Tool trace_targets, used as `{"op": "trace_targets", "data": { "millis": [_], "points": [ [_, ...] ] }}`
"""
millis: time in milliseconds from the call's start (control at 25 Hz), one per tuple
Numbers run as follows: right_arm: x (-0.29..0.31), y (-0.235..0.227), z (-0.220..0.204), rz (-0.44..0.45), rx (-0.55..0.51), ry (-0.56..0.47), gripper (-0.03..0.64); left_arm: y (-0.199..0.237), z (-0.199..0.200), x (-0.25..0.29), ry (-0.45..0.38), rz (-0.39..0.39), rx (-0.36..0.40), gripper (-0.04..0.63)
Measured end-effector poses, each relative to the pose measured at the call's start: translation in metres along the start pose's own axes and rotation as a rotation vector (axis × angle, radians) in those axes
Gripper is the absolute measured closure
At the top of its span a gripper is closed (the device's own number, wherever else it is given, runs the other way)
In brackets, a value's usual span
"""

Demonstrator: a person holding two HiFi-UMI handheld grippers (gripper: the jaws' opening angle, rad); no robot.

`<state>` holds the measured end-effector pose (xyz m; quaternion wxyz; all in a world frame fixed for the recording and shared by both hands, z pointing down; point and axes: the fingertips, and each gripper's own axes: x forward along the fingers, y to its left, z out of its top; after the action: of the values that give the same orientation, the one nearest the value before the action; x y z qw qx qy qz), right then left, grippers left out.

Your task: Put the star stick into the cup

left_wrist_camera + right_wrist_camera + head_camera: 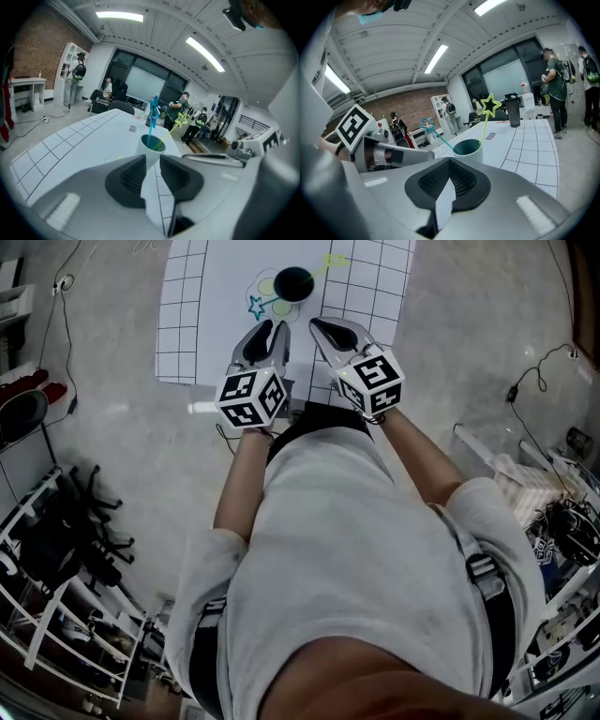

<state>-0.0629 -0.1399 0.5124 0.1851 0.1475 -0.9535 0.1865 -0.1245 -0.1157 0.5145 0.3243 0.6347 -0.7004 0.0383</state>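
Note:
A white cup (293, 283) with a dark inside stands on the white gridded table (187, 324). Two star sticks lean in it: a blue one (255, 307) to the left and a yellow one (335, 260) to the right. From the left gripper view the cup (151, 149) stands just beyond the jaws, with the blue star stick (154, 105) and the yellow star stick (182, 120) rising from it. My left gripper (277, 329) is open, with nothing between its fingers. My right gripper (321, 326), just short of the cup (468, 149), is shut and empty.
A black bottle (514, 110) stands farther along the table. Several people stand in the room behind. On the floor are cables (66, 296) at the left, a white rack (56, 615) at the lower left, and cluttered gear (562, 521) at the right.

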Motion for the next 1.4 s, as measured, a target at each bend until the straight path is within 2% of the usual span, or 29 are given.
{"op": "trace_targets", "data": {
  "millis": [120, 320, 520, 920, 1120, 1400],
  "points": [
    [-0.011, 0.024, 0.003, -0.028, -0.079, -0.034, 0.617, -0.005, -0.011, -0.034, -0.070, 0.025, 0.023, 0.583],
    [-0.047, 0.082, 0.018, -0.084, -0.183, -0.147, 0.617, -0.018, -0.009, -0.103, -0.215, 0.043, 0.139, 0.592],
    [-0.084, 0.123, 0.024, -0.172, -0.253, -0.164, 0.617, -0.036, -0.011, -0.159, -0.288, 0.035, 0.219, 0.592],
    [-0.154, 0.179, 0.026, -0.240, -0.288, -0.260, 0.617, -0.067, -0.028, -0.233, -0.369, 0.011, 0.243, 0.592],
    [-0.169, 0.188, 0.027, -0.252, -0.309, -0.282, 0.617, -0.076, -0.024, -0.245, -0.399, 0.003, 0.265, 0.592],
    [-0.175, 0.197, 0.027, -0.245, -0.307, -0.282, 0.617, -0.076, -0.030, -0.253, -0.387, 0.009, 0.258, 0.592]
  ]
}}
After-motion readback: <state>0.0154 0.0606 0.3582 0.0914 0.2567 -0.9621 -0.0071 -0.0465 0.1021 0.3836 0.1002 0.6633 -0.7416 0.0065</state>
